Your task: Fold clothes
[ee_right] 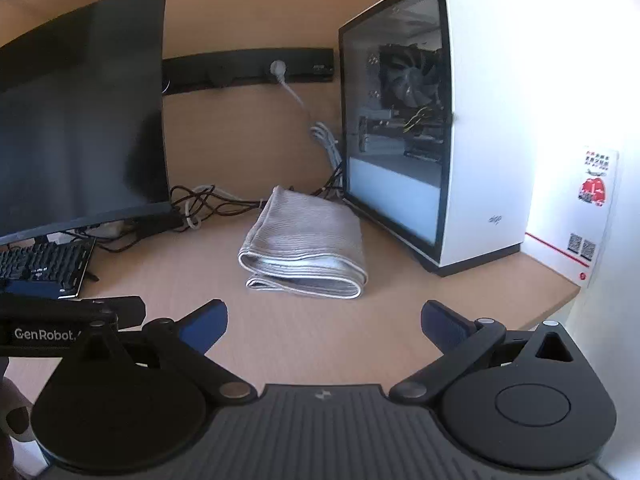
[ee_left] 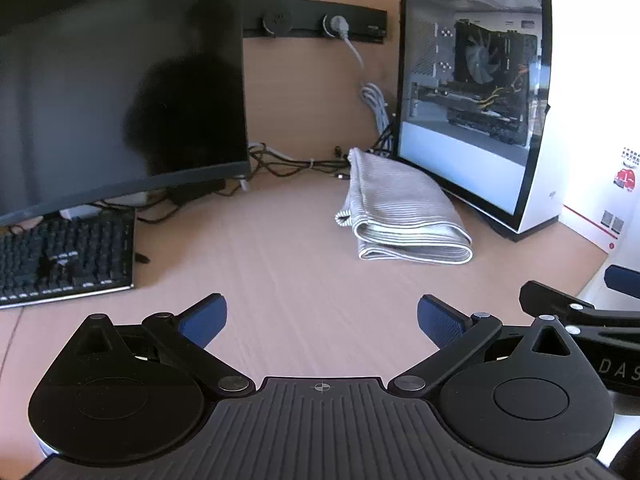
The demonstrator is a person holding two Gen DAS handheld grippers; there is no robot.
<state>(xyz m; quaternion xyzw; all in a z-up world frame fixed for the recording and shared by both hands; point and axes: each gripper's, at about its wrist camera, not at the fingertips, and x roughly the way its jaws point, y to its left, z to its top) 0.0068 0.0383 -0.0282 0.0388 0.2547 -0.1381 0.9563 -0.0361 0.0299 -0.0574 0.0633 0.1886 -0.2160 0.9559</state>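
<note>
On my pale wood worktop (ee_left: 280, 264) stand a dark curved monitor (ee_left: 120, 92), black keyboard (ee_left: 64, 260), tangled cables (ee_left: 296, 164) and white glass-sided computer case (ee_right: 484, 128).

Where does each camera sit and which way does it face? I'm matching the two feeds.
Left wrist: behind the open left gripper, looking down and across the desk at the monitor; right gripper's edge at right.
Right wrist: behind the open right gripper, facing the computer case.
Shared: the folded grey cloth.

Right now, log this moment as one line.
stage: fold looks done | striped cloth: folded, on desk beside PC case | left gripper: jaws open, empty | right gripper: jaws open, empty
</note>
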